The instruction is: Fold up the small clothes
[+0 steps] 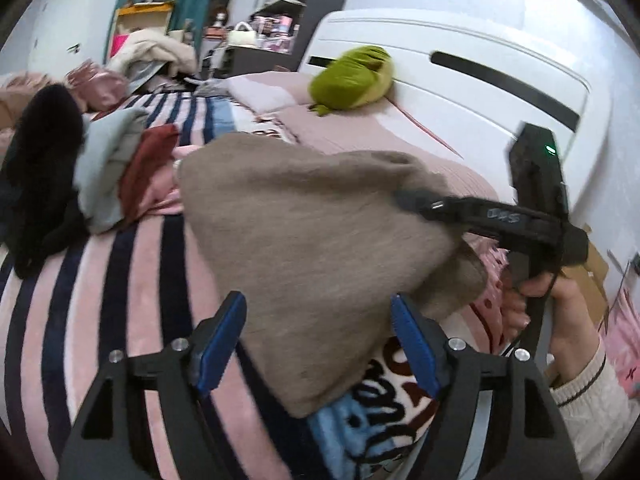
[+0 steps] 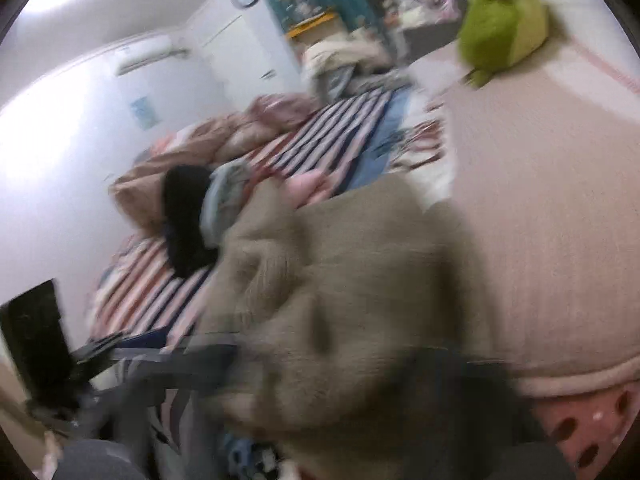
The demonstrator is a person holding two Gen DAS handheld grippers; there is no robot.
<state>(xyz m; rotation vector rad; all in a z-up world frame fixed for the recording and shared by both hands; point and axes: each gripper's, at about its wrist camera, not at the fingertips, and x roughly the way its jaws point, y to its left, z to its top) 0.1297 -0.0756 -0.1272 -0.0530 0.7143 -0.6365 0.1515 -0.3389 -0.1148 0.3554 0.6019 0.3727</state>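
Note:
A taupe knit garment (image 1: 312,248) hangs lifted over the striped blanket (image 1: 100,304) on the bed. My left gripper (image 1: 320,340), with blue pads, is open just below the garment's lower edge, which droops between the fingers. My right gripper (image 1: 404,198) is shut on the garment's upper right corner and holds it up. In the blurred right wrist view the garment (image 2: 340,300) fills the lower middle and hides my right fingers. The left gripper (image 2: 132,356) shows at lower left there.
A pile of clothes, black (image 1: 40,168), grey (image 1: 108,164) and dark red (image 1: 148,160), lies at left on the blanket. A green plush toy (image 1: 352,76) sits by the white headboard (image 1: 480,80). A pink quilt (image 2: 540,220) covers the bed's right.

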